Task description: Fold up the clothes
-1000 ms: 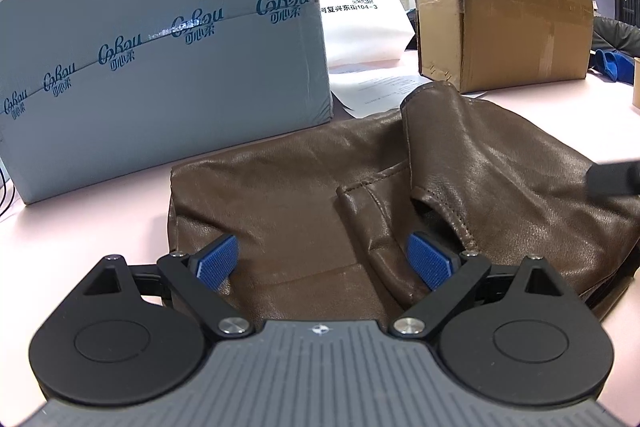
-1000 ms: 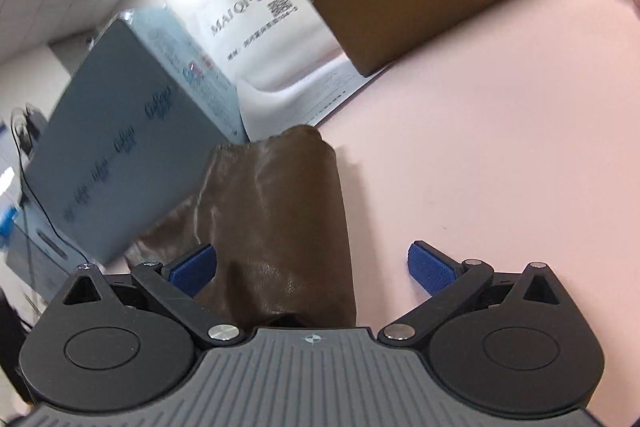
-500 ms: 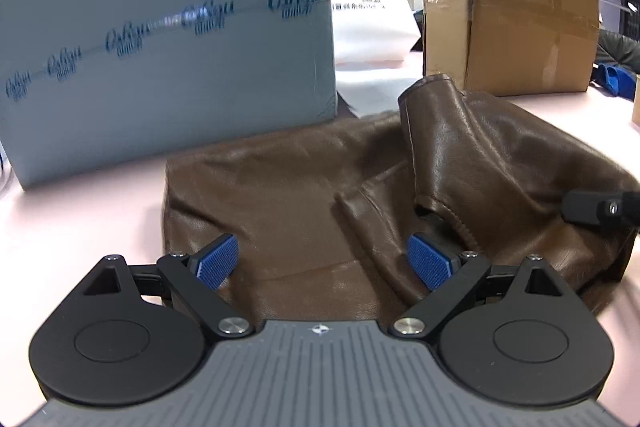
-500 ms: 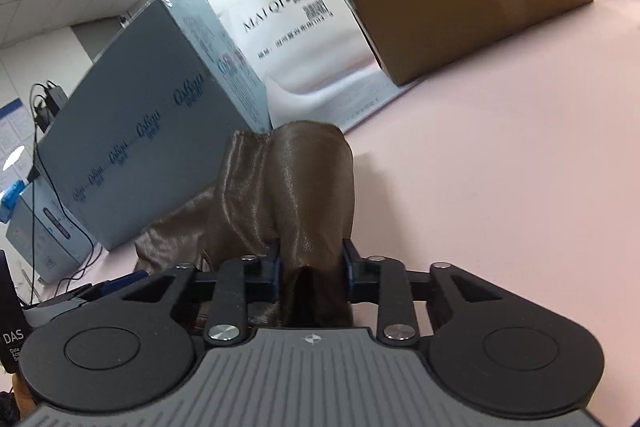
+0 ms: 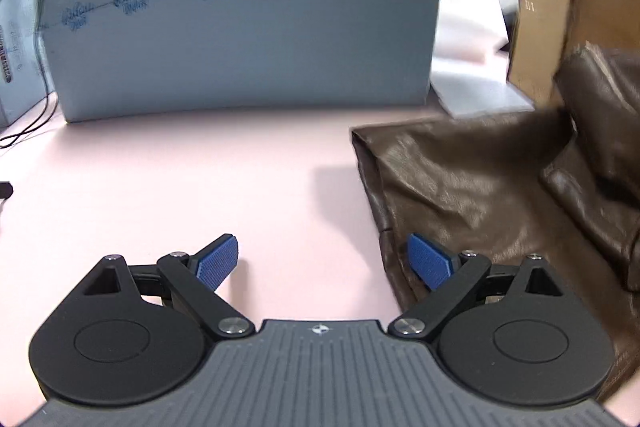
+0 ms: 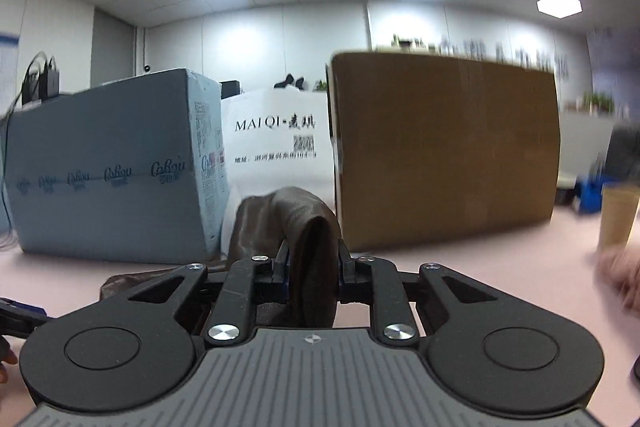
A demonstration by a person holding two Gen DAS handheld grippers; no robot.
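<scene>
Pink surface [image 5: 200, 163] carries your brown leather garment [image 5: 472, 187], lying right of the left hand-held gripper [image 5: 324, 261], which gapes wide over its edge; your right hand-held gripper [image 6: 311, 267] pinches a raised fold; slick leather may slip free, or drag the whole garment.

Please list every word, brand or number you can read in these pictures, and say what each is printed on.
"MAIQI-" then two Chinese characters: white bag.
"Cabou", roughly, repeated in blue script: side of the blue box; the letters are hard to make out.
Unreadable: Chinese line and QR code under "MAIQI", the label on the blue box's end, and the blurred logos on the same blue box in the left wrist view.
</scene>
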